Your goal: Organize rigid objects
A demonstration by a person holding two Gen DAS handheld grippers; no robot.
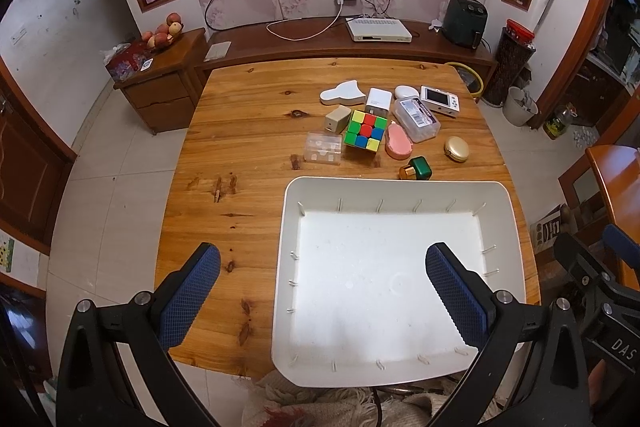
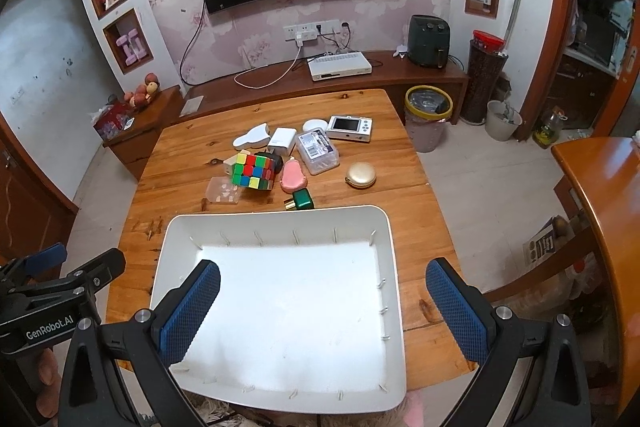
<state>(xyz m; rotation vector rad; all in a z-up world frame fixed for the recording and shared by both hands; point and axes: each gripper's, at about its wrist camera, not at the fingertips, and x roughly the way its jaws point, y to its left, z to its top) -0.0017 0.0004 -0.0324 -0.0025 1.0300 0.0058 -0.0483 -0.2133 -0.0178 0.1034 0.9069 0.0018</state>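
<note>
A white tray [image 1: 516, 235] [image 2: 394, 267] lies empty on the near half of the wooden table [image 1: 248, 131] [image 2: 168, 171]. Beyond it sits a cluster of small items: a colour cube [image 1: 365, 129] [image 2: 256, 171], a pink case [image 1: 398, 141] [image 2: 293, 175], a green box [image 1: 418, 168] [image 2: 302, 200], a gold round case [image 1: 456, 148] [image 2: 361, 175], clear boxes [image 1: 323, 147] [image 2: 317, 145] and a small white camera [image 1: 440, 99] [image 2: 350, 128]. My left gripper [image 1: 322, 279] hangs open above the tray's left rim. Open too, my right gripper [image 2: 322, 287] hovers over the tray's right part, holding nothing.
A TV cabinet [image 1: 304, 45] with a set-top box [image 1: 378, 30] runs behind the table. A bin [image 2: 428, 115] stands off the far right corner, and another wooden table [image 2: 600, 195] is to the right. A fuzzy fabric [image 1: 320, 403] lies at the near edge.
</note>
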